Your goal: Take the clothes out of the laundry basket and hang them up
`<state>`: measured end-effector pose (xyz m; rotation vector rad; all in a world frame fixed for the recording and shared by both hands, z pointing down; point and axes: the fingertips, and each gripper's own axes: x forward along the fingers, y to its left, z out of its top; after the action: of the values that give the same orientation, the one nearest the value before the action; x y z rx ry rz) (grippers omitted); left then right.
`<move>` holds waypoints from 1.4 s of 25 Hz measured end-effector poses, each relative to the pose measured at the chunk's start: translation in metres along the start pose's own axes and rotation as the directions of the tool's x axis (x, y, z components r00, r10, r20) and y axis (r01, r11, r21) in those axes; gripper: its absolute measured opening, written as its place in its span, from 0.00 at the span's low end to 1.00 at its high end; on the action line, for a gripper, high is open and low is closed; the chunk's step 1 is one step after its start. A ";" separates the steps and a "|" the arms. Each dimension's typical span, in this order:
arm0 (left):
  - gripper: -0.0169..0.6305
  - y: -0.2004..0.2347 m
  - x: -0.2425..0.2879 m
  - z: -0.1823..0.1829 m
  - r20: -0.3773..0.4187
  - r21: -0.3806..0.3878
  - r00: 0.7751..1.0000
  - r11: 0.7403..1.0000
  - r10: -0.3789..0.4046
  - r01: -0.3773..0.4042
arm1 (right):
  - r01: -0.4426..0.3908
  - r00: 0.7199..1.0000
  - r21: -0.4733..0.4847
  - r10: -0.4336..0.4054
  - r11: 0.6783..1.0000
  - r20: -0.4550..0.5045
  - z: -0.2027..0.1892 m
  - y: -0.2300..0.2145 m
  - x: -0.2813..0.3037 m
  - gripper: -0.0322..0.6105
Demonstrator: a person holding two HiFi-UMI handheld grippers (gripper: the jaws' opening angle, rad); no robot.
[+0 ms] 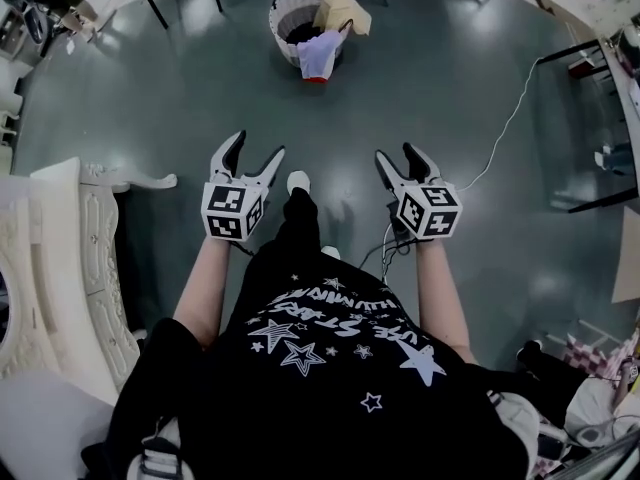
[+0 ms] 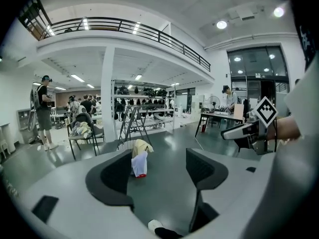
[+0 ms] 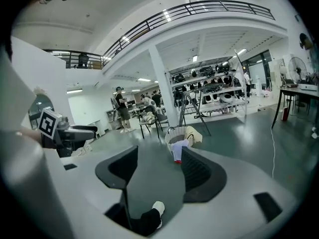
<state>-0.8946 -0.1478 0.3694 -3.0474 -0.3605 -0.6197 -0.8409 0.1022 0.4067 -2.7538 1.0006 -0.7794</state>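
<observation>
Left claw (image 1: 257, 148) and right claw (image 1: 397, 154) released, empty; laundry basket (image 1: 283, 8) well ahead, clothes (image 1: 320, 53) untaken, nothing hung yet.

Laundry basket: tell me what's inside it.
A white garment with a red hem hangs over the laundry basket rim; a beige garment drapes over another part. The interior is dark, so anything deeper is hidden.

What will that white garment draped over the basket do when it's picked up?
Probably floppy: the white garment droops over the rim of the laundry basket. Likely light, so it should sag and trail when lifted. The basket might tip if cloth snags.
</observation>
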 end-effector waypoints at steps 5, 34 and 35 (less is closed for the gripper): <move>0.55 0.041 0.055 -0.002 -0.036 -0.005 0.999 1.000 -0.017 0.017 | 0.031 0.999 -0.006 -0.031 1.000 -0.039 0.014 -0.017 0.058 0.46; 0.55 0.271 0.284 -0.067 -0.270 -0.116 0.963 0.993 -0.012 -0.020 | 0.058 0.919 -0.122 -0.101 0.991 -0.382 -0.005 -0.058 0.463 0.45; 0.55 0.272 0.289 -0.075 -0.279 -0.119 0.960 0.993 -0.011 -0.023 | 0.076 0.915 -0.119 -0.116 0.990 -0.385 -0.014 -0.064 0.474 0.44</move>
<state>-0.6033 -0.3523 0.5594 -3.0073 -0.3155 -1.0930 -0.5028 -0.1435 0.6398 -2.8110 0.9925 -1.3755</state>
